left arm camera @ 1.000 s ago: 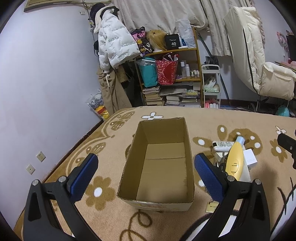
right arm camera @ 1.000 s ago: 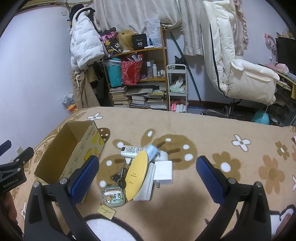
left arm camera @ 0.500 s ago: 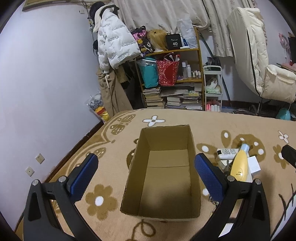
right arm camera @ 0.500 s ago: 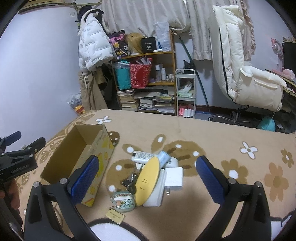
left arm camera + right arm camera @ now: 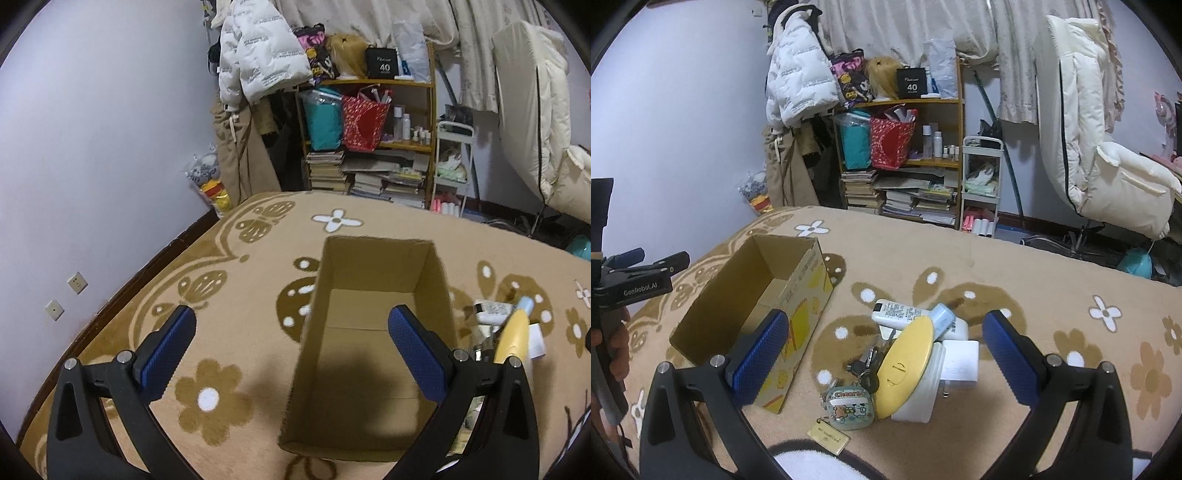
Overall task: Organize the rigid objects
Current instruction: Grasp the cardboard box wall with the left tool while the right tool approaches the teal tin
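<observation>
Both sets of jaws are spread wide and gripping nothing as we are hovering over the rug (image 5: 1034, 273). Our right gripper (image 5: 884, 356) is sitting right above the pile of small things, so we are judging it the nearer one for a first pick. The yellow bottle (image 5: 905, 365) is lying on top of the pile between the right fingers, just past their tips, with its long axis running from about 7 o'clock to 1 o'clock and its pale blue cap (image 5: 942, 315) at the 1 o'clock end. Keys (image 5: 866, 363) and a keychain (image 5: 851, 404) are touching it on the 8 o'clock side, and a white charger (image 5: 960, 360) is lying at its 3 o'clock. The box (image 5: 809, 291) is standing open at 10 o'clock from our right gripper, just beside the pile. Our left gripper (image 5: 291, 341) is straddling the box's left wall (image 5: 308, 332), its right finger above the bare bottom, with the pile off at 3 o'clock.
</observation>
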Available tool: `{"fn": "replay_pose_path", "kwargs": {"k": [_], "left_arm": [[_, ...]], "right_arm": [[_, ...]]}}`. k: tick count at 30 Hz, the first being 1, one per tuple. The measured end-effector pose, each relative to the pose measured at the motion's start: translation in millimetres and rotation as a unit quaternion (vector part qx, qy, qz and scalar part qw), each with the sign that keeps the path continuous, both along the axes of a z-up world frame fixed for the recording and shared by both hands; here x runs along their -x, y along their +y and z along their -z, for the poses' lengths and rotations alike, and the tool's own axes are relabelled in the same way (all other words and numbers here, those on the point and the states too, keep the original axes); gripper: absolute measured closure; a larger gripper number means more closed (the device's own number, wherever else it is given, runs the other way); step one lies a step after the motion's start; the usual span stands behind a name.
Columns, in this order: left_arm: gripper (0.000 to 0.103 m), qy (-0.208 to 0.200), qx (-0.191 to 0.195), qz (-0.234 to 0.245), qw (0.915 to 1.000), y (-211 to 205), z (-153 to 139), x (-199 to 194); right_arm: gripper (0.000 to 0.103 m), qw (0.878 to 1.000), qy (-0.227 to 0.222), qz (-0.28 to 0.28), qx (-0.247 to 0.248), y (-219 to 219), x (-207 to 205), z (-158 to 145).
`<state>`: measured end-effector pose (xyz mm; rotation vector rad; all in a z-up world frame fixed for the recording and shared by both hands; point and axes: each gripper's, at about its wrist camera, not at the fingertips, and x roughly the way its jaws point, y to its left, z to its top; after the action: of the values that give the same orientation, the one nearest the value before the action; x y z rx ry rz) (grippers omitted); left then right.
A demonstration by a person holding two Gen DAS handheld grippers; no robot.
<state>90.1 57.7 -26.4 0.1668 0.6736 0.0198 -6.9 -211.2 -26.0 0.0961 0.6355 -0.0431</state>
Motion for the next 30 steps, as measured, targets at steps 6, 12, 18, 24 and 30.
{"fn": "replay_pose_path", "kwargs": {"k": [6,12,18,24,30], "left_arm": [[0.000,0.014,0.002,-0.018,0.9997,11.4,13.3,-3.2],[0.000,0.037,0.000,-0.029,0.9989,17.1,40.7,-10.8],[0.017,0.064,0.011,-0.023,0.9976,19.4,59.9,-14.4],[0.049,0.078,0.017,-0.016,0.9967,19.0,69.5,-16.8],[0.080,0.111,0.044,-0.016,0.9928,19.7,84.0,-20.8]], "right_arm": [[0.000,1.000,0.015,-0.014,-0.003,6.3,-6.9,12.7],[0.000,1.000,0.020,-0.012,-0.012,8.4,-7.5,22.0],[0.000,0.999,0.029,-0.019,-0.042,5.1,-8.1,32.1],[0.003,0.997,0.054,-0.037,-0.033,14.9,-13.0,47.1],[0.013,0.993,0.092,-0.055,-0.058,18.0,-20.2,74.2]]}}
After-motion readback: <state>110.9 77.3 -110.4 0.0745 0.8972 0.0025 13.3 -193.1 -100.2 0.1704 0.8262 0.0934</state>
